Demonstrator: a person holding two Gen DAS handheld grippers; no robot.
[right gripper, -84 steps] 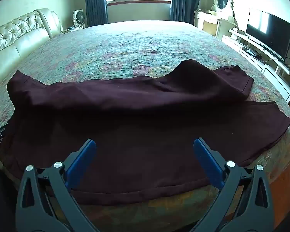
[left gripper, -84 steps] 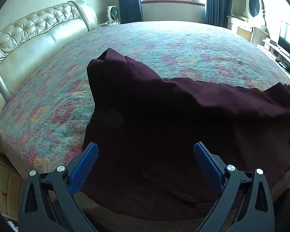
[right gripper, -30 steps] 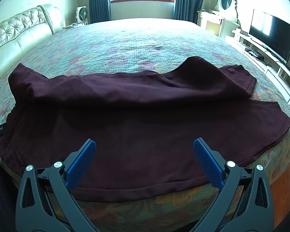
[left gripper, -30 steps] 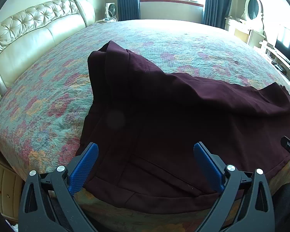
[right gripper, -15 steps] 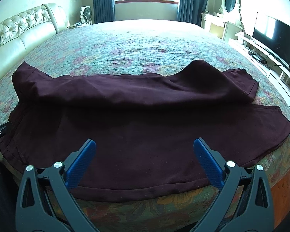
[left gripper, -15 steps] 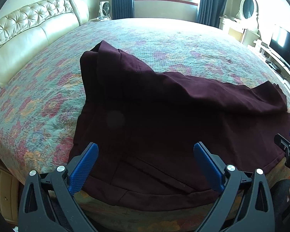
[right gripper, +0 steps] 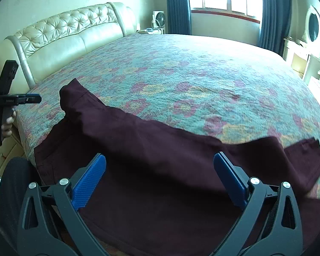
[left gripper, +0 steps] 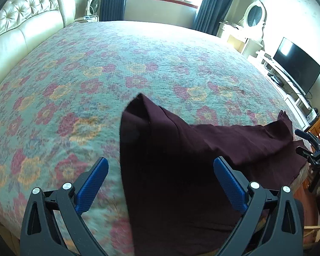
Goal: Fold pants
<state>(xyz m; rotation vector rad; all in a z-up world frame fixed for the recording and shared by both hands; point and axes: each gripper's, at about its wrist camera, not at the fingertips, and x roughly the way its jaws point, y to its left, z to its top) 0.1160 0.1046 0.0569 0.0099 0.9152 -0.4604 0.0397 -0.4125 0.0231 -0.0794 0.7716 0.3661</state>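
The dark maroon pants (left gripper: 181, 162) are spread along the near edge of the bed, on a floral bedspread (left gripper: 96, 74), with one leg doubled back over the other. The left gripper (left gripper: 161, 179) is held wide open with nothing gripped; the waist end of the pants is seen between and just ahead of its jaws. The right gripper (right gripper: 160, 177) is spread just as wide, also empty, and the maroon fabric fills the gap between its blue pads (right gripper: 89, 179), with the leg hems off to the right.
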